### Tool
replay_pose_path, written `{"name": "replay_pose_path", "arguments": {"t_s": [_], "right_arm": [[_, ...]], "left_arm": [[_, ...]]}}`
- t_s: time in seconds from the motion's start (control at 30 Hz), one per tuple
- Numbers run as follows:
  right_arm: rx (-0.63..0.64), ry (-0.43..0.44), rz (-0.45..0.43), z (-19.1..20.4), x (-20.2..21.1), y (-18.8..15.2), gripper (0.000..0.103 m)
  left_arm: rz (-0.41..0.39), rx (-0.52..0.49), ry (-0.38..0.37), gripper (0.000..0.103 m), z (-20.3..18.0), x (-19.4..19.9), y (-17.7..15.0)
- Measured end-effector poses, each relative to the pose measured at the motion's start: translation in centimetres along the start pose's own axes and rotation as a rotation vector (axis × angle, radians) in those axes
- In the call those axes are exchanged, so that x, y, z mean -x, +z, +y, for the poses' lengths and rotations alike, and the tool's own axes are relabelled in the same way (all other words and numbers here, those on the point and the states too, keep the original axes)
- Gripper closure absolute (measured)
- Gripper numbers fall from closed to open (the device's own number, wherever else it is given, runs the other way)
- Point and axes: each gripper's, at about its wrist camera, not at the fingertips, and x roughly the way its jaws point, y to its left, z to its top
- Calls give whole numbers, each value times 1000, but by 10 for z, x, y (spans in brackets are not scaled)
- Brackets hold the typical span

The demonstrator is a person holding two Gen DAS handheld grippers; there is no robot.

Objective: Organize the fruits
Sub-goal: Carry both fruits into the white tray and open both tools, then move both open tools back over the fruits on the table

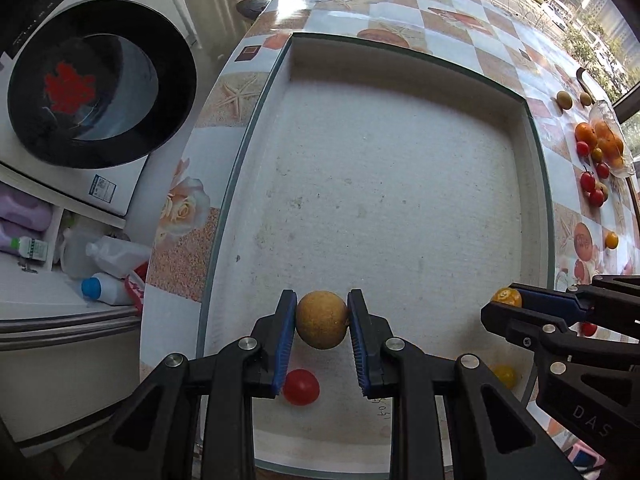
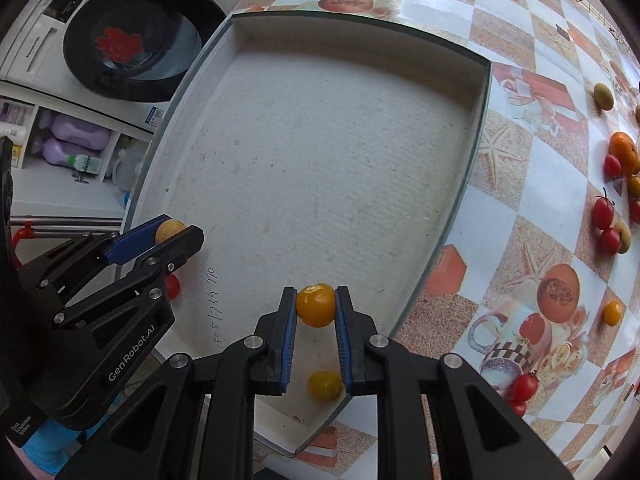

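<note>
My left gripper [image 1: 322,312] is shut on a round tan fruit [image 1: 321,319] and points down over the near part of a shallow white tray [image 1: 400,200]. Under it a red tomato [image 1: 301,386] lies on the tray floor. My right gripper [image 2: 316,306] is shut on a yellow tomato [image 2: 315,305] above the tray's [image 2: 320,160] near right corner, where another yellow tomato [image 2: 325,385] lies. The left gripper [image 2: 176,234] with the tan fruit [image 2: 170,230] shows at the left of the right wrist view; the right gripper [image 1: 504,300] shows at the right of the left wrist view.
Loose fruit lies on the patterned tablecloth to the right: oranges [image 1: 600,140], red tomatoes [image 2: 604,216], tan fruits [image 2: 603,96] and a small yellow tomato [image 2: 612,312]. A washing machine [image 1: 100,84] and a shelf of bottles [image 1: 104,264] stand off the table's left edge.
</note>
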Motion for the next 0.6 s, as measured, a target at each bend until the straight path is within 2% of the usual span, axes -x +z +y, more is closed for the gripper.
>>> {"name": "replay_pose_path", "arguments": {"t_s": [0.17,0.2,0.23,0.27,0.3,0.37,0.43,0.5,0.6], "right_arm": [[55,-7,30,10,-16,0,81],[64,-11,32,12,-16,0,80],[72,-8,28,13,-16,-2,78],[78,-9,27,14,-16,-3,69],[84,-16,21,14,-15,-4,59],[91,-6,4,12,-8,-7,51],[102,5,-9,11,0,-12,47],[117,-1,-29,14,8,-16,34],[125,13,-61,12,23,-25,27]], "left_arm": [[28,6,6,75,2,-8,-2],[28,9,7,71,2,-8,-2],[27,9,20,65,2,-8,-2],[21,11,25,36,3,-7,-2],[0,14,46,25,4,-5,-3],[-7,11,26,25,5,-4,-4],[-1,0,38,25,4,-4,-3],[-1,-6,47,25,4,-3,-2],[-4,-2,44,25,2,1,-1]]}}
